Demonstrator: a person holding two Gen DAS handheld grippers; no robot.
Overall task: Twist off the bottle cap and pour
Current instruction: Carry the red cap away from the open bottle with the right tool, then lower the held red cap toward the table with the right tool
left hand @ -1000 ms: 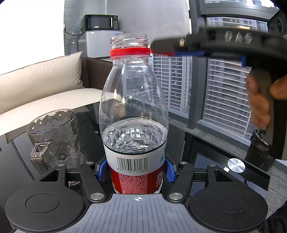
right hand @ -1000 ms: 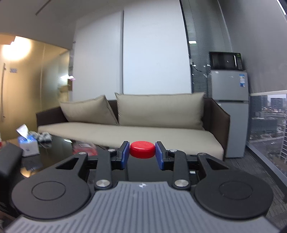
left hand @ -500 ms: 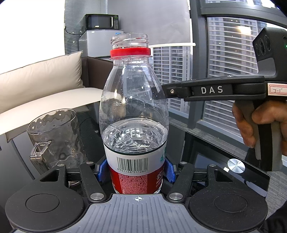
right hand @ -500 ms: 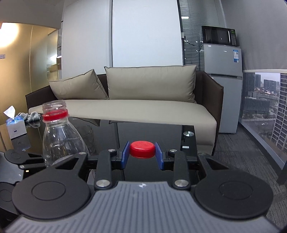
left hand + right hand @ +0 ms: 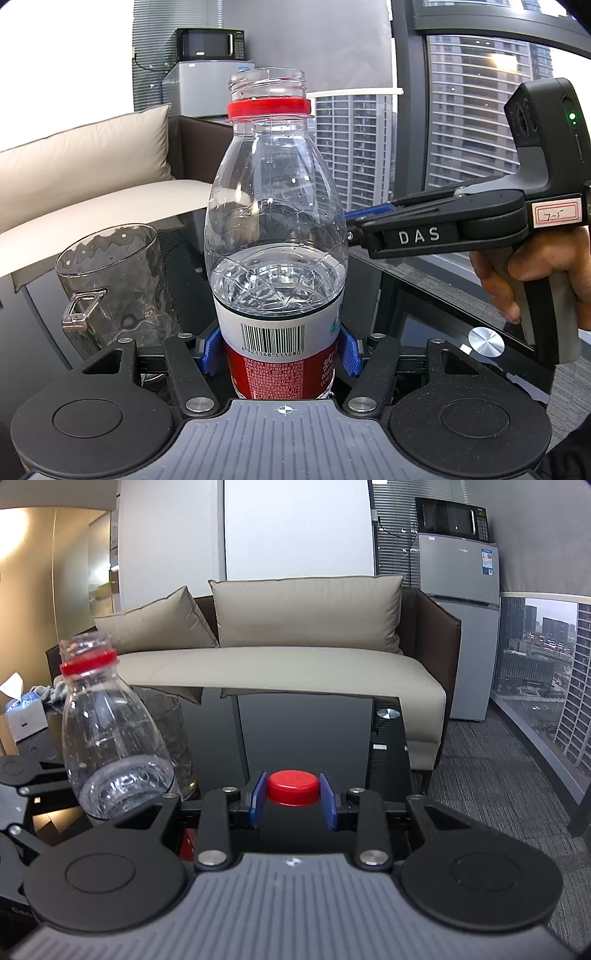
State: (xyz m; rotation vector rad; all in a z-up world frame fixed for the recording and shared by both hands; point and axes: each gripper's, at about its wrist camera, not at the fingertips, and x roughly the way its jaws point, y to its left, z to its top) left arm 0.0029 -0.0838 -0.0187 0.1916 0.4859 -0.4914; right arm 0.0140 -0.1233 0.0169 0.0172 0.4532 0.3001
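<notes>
My left gripper (image 5: 279, 354) is shut on a clear plastic water bottle (image 5: 275, 229) at its red and white label. The bottle stands upright, uncapped, with a red neck ring and water about half way up. It also shows in the right wrist view (image 5: 107, 738) at the left. My right gripper (image 5: 293, 799) is shut on the red bottle cap (image 5: 293, 788), held low over the dark glass table (image 5: 303, 734), to the right of the bottle. In the left wrist view the right gripper (image 5: 443, 229) reaches in from the right behind the bottle. An empty clear glass mug (image 5: 118, 284) stands left of the bottle.
A beige sofa (image 5: 295, 664) runs behind the table. A tissue box (image 5: 22, 716) sits at the far left. A small fridge with a microwave (image 5: 461, 627) stands at the right, by floor-to-ceiling windows. A round metal disc (image 5: 485, 341) marks the table's right side.
My right gripper with the cap has come down from bottle-neck height to beside the bottle's middle, low over the table. The bottle and left gripper have stayed still.
</notes>
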